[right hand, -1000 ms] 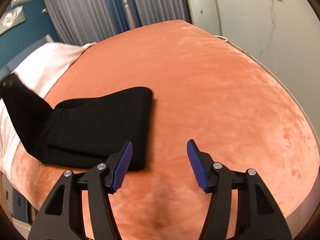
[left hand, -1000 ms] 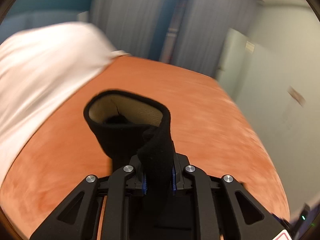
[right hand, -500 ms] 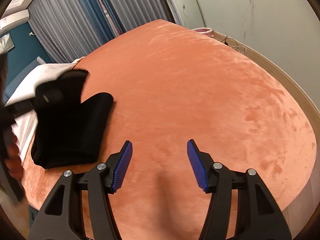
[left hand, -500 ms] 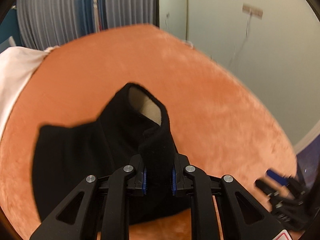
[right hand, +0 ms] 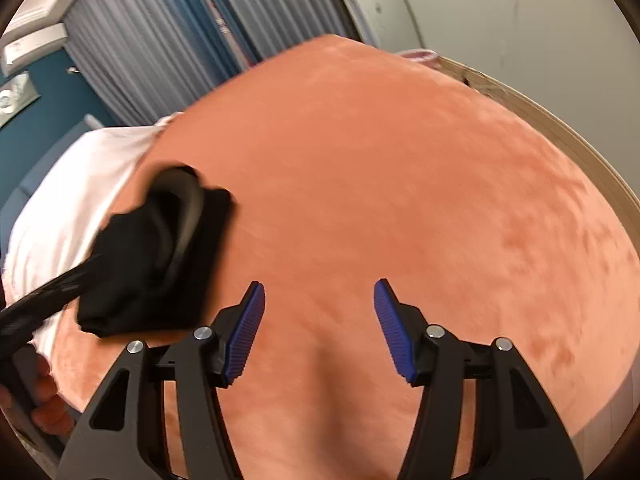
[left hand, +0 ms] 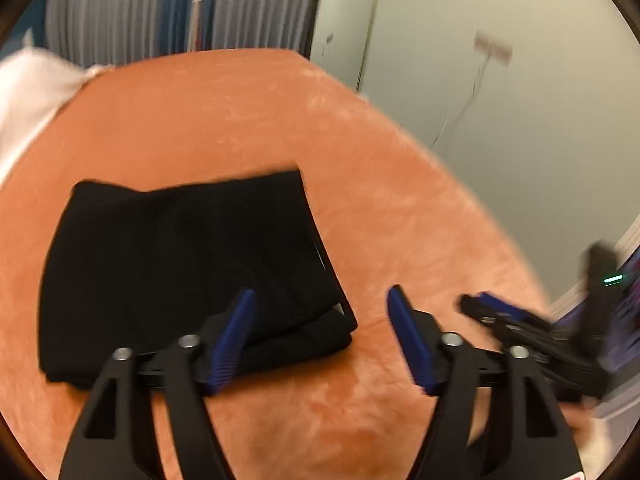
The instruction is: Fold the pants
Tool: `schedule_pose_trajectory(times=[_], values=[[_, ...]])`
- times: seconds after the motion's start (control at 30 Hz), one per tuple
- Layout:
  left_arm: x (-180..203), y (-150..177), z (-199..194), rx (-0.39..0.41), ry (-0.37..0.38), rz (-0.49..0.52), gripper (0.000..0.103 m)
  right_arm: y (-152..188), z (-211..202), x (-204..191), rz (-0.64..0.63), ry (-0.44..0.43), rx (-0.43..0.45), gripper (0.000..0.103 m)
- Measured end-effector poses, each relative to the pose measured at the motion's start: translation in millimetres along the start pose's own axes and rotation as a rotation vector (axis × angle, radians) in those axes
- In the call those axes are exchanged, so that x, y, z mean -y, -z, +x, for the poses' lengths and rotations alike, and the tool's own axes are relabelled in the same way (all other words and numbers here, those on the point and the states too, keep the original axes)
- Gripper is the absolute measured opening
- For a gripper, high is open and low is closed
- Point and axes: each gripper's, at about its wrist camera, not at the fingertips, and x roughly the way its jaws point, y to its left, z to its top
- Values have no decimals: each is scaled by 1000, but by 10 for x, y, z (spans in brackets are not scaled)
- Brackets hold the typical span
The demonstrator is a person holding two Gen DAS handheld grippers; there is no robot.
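The black pants (left hand: pixel 180 264) lie folded in a compact rectangle on the orange bed cover (left hand: pixel 248 128). My left gripper (left hand: pixel 320 336) is open and empty, just in front of the stack's near right corner. In the right wrist view the pants (right hand: pixel 144 272) lie at the left, partly behind the blurred left gripper (right hand: pixel 176 216). My right gripper (right hand: pixel 318 328) is open and empty over bare orange cover, to the right of the pants. It also shows blurred in the left wrist view (left hand: pixel 532 328).
A white pillow or sheet (right hand: pixel 76 184) lies at the bed's left side beyond the pants. Grey curtains (right hand: pixel 168 36) hang behind the bed. A pale wall (left hand: pixel 500 128) and the bed's wooden edge (right hand: pixel 560 136) are on the right.
My left gripper has opened and let go of the black fabric it was pinching. The pants now lie flat as a folded stack. The right gripper has stayed open.
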Motion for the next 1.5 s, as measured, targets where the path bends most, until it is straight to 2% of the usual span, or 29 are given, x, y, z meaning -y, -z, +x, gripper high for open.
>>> schedule_pose_trajectory(times=[0.07,0.1,0.17,0.23,0.3,0.43,0.5,0.53,0.57,0.63,0.67,0.7,0.73,0.77,0.8,0.83,0.9,0.93,1.0,1.07,1.17,1.23,1.27,1.37,1.43,1.5], values=[[-243,-131,-263,36,11,-28,75,-158,29,-161,-24,-36,10,61],[-382,-195,-360,50,-15,-41,76,-266,76,-309,-54,-73,2,61],[-801,-334,-542,103,-145,-74,77,-435,186,-563,-100,-130,-13,61],[-1217,-439,-578,116,-267,-99,77,-611,435,-877,-153,-186,-62,61],[-1664,-554,-472,84,-327,-148,77,-718,717,-1134,-190,-214,-119,61],[-2321,-774,-89,-8,-364,-272,77,-868,1278,-1379,-158,-229,-216,61],[-2531,-838,60,-42,-332,-286,77,-878,1569,-1465,-149,-236,-279,60],[-2616,-869,208,-74,-324,-282,77,-863,1660,-1519,-169,-233,-288,40],[-2683,-891,384,-122,-326,-271,76,-858,1687,-1580,-190,-236,-286,9],[-2713,-886,646,-191,-370,-231,54,-890,1434,-1680,-206,-249,-178,6],[-2674,-922,762,-206,-389,-203,50,-907,1236,-1734,-231,-261,-108,6],[-2658,-913,864,-211,-421,-173,55,-898,1032,-1749,-253,-267,-40,6],[-2653,-869,896,-197,-422,-155,61,-867,983,-1707,-255,-263,-16,6],[-2657,-868,940,-201,-432,-141,64,-810,1093,-1620,-250,-220,-39,7],[-2631,-833,1048,-208,-473,-111,66,-677,1432,-1469,-257,-131,-150,9],[-2593,-841,1131,-206,-498,-91,72,-574,1668,-1344,-244,-88,-226,18],[-2572,-851,1181,-187,-512,-79,73,-566,1620,-1142,-111,-192,-191,21],[-2586,-869,1070,-158,-496,-84,73,-606,1541,-1122,-79,-195,-186,24],[-2607,-878,837,-102,-476,-103,72,-664,1251,-1108,-91,-111,-103,48],[-2659,-765,424,-57,-470,-134,73,-630,1001,-1055,-107,-86,-62,51],[-2690,-472,-59,-38,-388,-166,74,-470,748,-908,-76,-109,-91,53],[-2702,-221,-210,-61,-311,-202,78,-280,696,-816,-31,-141,-139,58],[-2715,-61,-247,-88,-253,-240,80,-209,669,-726,-1,-165,-158,62],[-2736,320,-153,-168,-114,-362,80,-7,726,-626,98,-261,-203,62],[-2777,486,-130,-152,-89,-453,80,84,786,-610,140,-304,-224,68],[-2841,559,-126,-147,-44,-534,80,179,831,-630,145,-303,-250,79]])
